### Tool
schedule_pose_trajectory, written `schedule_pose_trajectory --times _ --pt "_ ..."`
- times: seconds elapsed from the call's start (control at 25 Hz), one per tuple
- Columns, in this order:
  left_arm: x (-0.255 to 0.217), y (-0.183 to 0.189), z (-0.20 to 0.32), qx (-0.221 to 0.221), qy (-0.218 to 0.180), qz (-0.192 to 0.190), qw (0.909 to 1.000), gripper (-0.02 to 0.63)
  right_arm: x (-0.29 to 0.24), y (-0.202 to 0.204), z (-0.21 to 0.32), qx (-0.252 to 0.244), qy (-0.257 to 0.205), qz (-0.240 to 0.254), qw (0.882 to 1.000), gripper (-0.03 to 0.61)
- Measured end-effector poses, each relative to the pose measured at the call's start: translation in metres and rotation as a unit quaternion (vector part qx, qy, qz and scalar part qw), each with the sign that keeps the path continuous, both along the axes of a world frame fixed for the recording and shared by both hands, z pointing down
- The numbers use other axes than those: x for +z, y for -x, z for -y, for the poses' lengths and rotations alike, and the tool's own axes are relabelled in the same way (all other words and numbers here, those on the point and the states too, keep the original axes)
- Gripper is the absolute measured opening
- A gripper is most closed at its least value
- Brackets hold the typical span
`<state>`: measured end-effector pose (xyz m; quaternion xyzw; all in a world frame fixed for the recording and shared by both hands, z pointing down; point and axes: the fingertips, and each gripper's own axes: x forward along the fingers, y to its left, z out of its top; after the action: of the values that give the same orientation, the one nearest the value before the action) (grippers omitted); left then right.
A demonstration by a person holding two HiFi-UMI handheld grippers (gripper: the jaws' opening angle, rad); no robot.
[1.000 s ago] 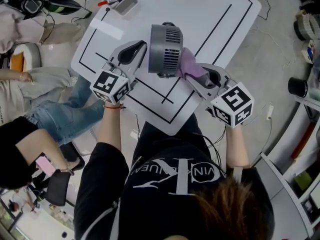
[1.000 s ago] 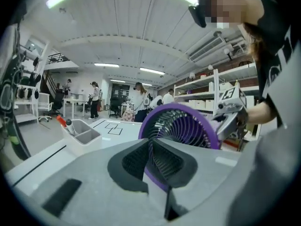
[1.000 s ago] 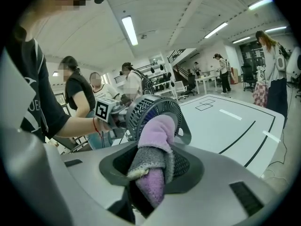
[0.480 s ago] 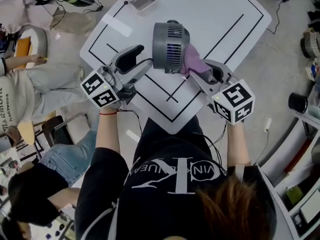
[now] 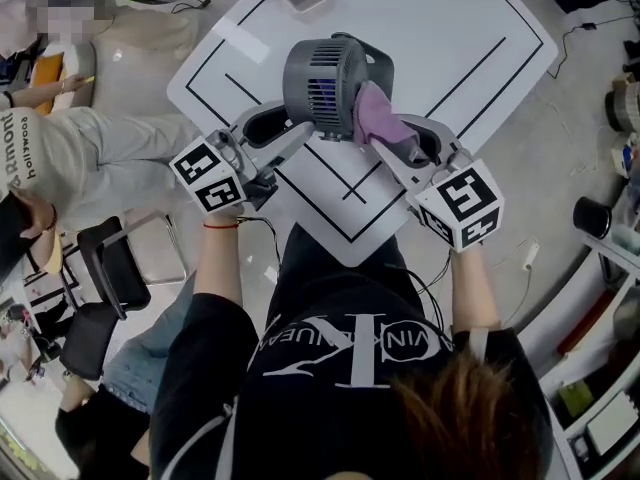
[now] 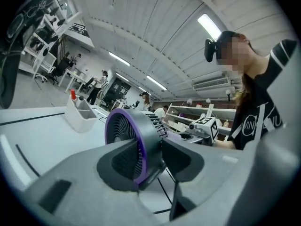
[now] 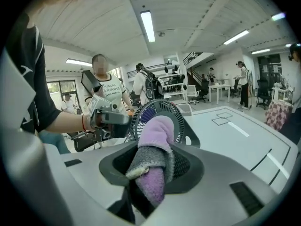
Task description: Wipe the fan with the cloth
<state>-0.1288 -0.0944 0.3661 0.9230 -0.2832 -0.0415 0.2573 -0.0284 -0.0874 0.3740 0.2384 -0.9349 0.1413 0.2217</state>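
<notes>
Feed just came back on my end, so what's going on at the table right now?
A person is wiping a fan on the white table. The right gripper is shut on a purple cloth, pressing it against the fan's grille. The left gripper has the fan's body between its fingers, which have just been closing on it, apparently to steady it.

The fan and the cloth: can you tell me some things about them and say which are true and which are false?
The cloth is purple. True.
The right claw holds the cloth. True.
The fan lies on the floor. False: it is on the white table.
The left claw holds a cup. False: the fan is between its jaws, which have just been closing on it.
</notes>
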Motion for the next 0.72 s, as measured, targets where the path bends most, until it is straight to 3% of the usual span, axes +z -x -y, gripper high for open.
schedule_pose_trajectory --times 0.2,0.32,0.72 --pt "0.004 0.006 0.000 -0.004 0.015 -0.011 0.9998 0.155 -0.035 0.020 0.009 -0.018 -0.092 0.019 0.995 0.140" --pt "0.007 0.009 0.001 -0.007 0.023 -0.010 0.9997 0.156 -0.045 0.034 0.018 -0.031 -0.126 0.002 0.992 0.140" --pt "0.010 0.012 0.003 0.004 0.020 0.005 0.9998 0.143 -0.054 0.056 0.087 0.002 -0.156 -0.010 0.988 0.140"
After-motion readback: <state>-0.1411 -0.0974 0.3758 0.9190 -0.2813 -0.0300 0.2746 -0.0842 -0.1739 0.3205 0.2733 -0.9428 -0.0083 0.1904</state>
